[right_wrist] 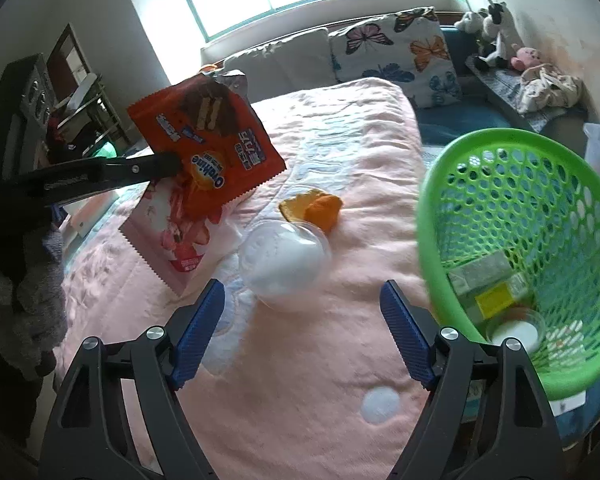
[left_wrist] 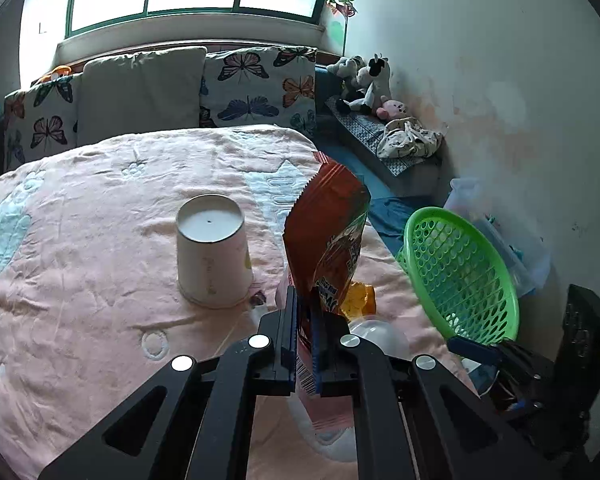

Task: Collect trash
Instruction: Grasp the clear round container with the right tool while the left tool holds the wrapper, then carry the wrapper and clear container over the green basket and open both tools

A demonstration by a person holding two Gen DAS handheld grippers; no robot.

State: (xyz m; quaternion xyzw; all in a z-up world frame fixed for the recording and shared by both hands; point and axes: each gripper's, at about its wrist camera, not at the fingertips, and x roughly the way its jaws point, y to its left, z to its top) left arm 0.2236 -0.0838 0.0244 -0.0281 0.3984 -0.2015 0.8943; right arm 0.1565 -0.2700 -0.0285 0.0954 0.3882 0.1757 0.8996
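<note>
My left gripper (left_wrist: 303, 304) is shut on a red snack wrapper (left_wrist: 328, 232) and holds it upright above the pink blanket; from the right wrist view that gripper (right_wrist: 172, 164) comes in from the left, clamped on the wrapper (right_wrist: 212, 136). A pink wrapper (right_wrist: 172, 236) hangs or leans just under it; I cannot tell whether it is gripped too. My right gripper (right_wrist: 300, 286) is open, with a clear plastic dome lid (right_wrist: 284, 264) lying just ahead of its fingertips. An orange scrap (right_wrist: 314, 208) lies beyond the lid. An upturned white paper cup (left_wrist: 214, 250) stands on the bed.
A green mesh basket (right_wrist: 428, 232) with several bits of trash sits tilted at the bed's right edge, close to my right finger. Butterfly pillows (left_wrist: 260, 84) line the head of the bed. Stuffed toys (left_wrist: 364, 84) sit on a ledge by the wall.
</note>
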